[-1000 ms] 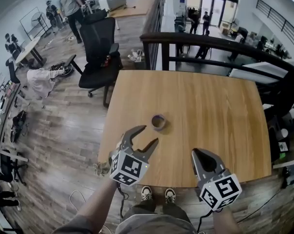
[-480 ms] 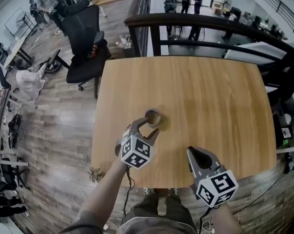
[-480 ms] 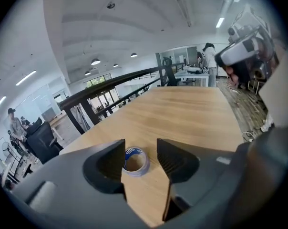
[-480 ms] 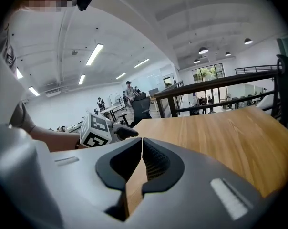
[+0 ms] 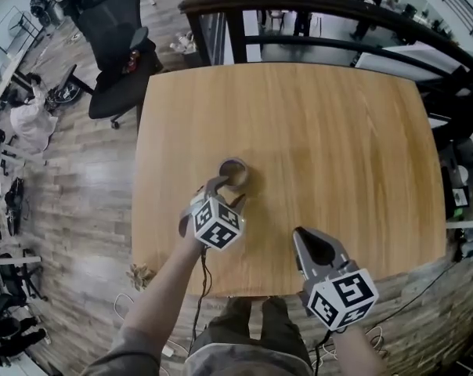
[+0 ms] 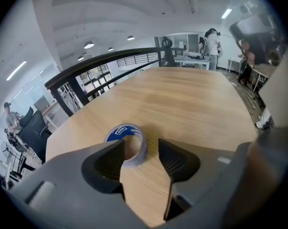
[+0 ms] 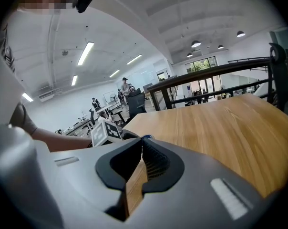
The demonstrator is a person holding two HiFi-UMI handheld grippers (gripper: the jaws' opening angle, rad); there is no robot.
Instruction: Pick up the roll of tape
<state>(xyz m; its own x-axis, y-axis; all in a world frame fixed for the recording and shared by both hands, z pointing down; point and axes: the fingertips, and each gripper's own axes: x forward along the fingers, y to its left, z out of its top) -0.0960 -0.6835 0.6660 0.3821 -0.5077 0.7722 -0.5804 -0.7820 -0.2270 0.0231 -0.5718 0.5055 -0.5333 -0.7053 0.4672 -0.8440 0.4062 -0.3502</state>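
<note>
Wooden table (image 5: 338,131): bore the tape (image 5: 233,172), left of frame centre.
Left tongs (image 5: 227,188): advanced up-frame within the second; spread, tape's rim between jaws.
Right tongs (image 5: 303,237): pressed together, lower right.
Meaning: pinch likely next.

We see a light wooden table (image 5: 338,147) with rounded corners, its far edge just beside the black railing (image 5: 315,2). One roll of tape (image 5: 234,171) lies flat on it, hole upward, well apart from the railing, toward the table's left edge.
</note>
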